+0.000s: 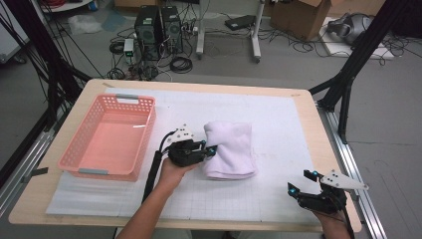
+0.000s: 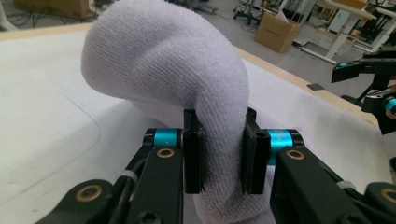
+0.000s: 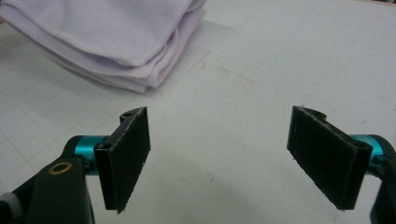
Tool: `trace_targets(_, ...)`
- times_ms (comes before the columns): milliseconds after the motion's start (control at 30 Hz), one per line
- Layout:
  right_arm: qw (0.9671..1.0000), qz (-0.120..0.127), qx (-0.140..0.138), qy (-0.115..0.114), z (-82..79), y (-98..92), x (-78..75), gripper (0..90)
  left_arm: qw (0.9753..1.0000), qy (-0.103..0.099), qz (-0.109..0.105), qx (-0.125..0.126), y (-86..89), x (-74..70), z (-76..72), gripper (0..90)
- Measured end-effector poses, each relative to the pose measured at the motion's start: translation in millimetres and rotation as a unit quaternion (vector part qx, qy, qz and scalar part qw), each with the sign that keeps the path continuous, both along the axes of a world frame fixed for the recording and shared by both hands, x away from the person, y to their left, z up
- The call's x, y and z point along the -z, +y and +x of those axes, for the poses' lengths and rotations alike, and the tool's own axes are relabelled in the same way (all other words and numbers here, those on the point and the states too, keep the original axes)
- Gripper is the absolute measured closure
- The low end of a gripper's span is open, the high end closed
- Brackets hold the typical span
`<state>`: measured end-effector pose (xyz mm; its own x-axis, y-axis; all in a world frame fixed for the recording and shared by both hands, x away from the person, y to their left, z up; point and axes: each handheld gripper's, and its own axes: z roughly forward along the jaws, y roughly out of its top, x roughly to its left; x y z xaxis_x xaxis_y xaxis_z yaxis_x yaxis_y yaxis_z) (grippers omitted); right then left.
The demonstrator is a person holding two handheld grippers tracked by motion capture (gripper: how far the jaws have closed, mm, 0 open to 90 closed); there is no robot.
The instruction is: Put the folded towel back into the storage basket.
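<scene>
A folded white towel [image 1: 230, 149] lies on the white mat in the middle of the table. My left gripper [image 1: 208, 148] is at the towel's left edge, shut on a pinched fold of the towel [image 2: 187, 79], which bulges up between the jaws in the left gripper view. My right gripper [image 1: 302, 180] rests near the table's front right corner, open, with nothing between its pads [image 3: 126, 156]. The towel's stacked hemmed edges [image 3: 112, 42] lie ahead and to the left in the right gripper view.
A pink plastic basket [image 1: 67, 162] stands empty on the left part of the table. The white gridded mat [image 1: 278, 114] covers most of the wooden tabletop. Beyond the table are computer towers [image 1: 159, 27], cables and a cardboard box [image 1: 298, 17] on the floor.
</scene>
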<state>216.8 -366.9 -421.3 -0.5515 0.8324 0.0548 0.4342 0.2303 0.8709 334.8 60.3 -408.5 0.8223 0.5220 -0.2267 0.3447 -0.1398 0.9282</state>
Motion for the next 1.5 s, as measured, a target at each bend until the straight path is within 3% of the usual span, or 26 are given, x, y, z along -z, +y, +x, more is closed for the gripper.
trace_targets(500, 1.0000, 0.001, -0.002, -0.001, -0.3, 2.3, -0.3, 20.2, 0.9985, -0.050, -0.017, 0.009, 29.9, -16.0, -7.3, 74.7)
trace_targets(700, 1.0000, -0.001, -0.005, -0.004, 0.5, 3.6, -0.5, 20.2, 0.9986, -0.049, -0.017, 0.006, 36.3, -22.5, -7.7, 74.7)
trace_targets(867, 1.0000, -0.002, -0.006, -0.004, 0.5, 3.3, -0.4, 20.2, 0.9978, -0.062, -0.015, 0.017, 44.7, -35.9, -9.2, 74.7)
trace_targets(1133, 1.0000, -0.001, -0.003, -0.003, 0.9, 2.8, 0.3, 20.2, 0.9966, -0.071, -0.039, 0.014, 64.3, -51.0, -8.0, 74.7)
trace_targets(1300, 1.0000, 0.001, -0.001, -0.004, 0.8, 2.3, -0.6, 20.2, 0.9968, -0.070, -0.035, 0.014, 74.2, -55.3, -8.5, 74.7)
trace_targets(1500, 1.0000, 0.001, -0.001, -0.002, 0.9, 2.9, 0.2, 20.2, 0.9966, -0.066, -0.048, 0.008, 85.2, -59.3, -9.1, 74.6)
